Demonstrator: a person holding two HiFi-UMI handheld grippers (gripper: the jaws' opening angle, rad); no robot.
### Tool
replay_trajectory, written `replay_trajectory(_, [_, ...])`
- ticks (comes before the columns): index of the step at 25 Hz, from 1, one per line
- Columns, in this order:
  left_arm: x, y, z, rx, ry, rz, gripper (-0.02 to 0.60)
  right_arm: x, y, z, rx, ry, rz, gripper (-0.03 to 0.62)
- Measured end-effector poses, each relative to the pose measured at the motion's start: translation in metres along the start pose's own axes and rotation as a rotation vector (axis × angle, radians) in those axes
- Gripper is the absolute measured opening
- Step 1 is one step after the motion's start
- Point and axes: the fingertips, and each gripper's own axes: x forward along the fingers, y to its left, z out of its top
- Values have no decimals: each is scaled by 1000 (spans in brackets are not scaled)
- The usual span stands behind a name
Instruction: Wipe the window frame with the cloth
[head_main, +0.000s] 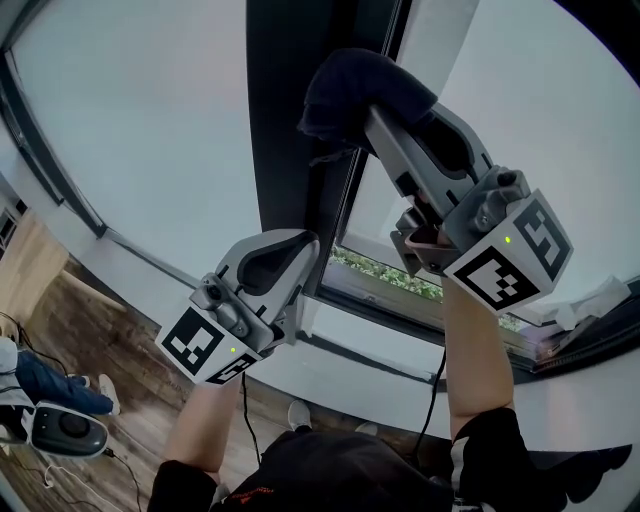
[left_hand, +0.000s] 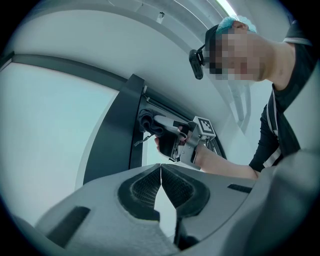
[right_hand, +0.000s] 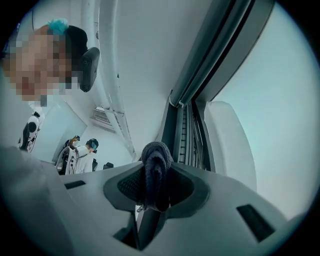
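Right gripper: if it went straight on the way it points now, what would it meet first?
The dark window frame, most likely. The cloth clamped in the right gripper's tongs leads and looks close to it or already touching; depth is unclear.

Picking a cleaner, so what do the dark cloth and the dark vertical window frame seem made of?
Dark navy cloth: probably soft knitted or terry fabric; ribbed loops show and it bunches in folds. Dark grey vertical window frame: likely coated metal, since it looks smooth, matt and straight-edged; plastic is possible.
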Motion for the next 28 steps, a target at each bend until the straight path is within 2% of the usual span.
replay_trajectory(9, [-1, -3, 3, 16, -18, -9, 20, 9, -1, 23, -58, -14, -19, 101])
replay_trajectory(21, [15, 6, -12, -20, 28, -4, 20, 7, -15, 6, -14, 5, -10, 101])
replay_trajectory(28, [-2, 2, -26, -34, 32, 10, 19, 2, 4, -18, 4, 30, 11, 101])
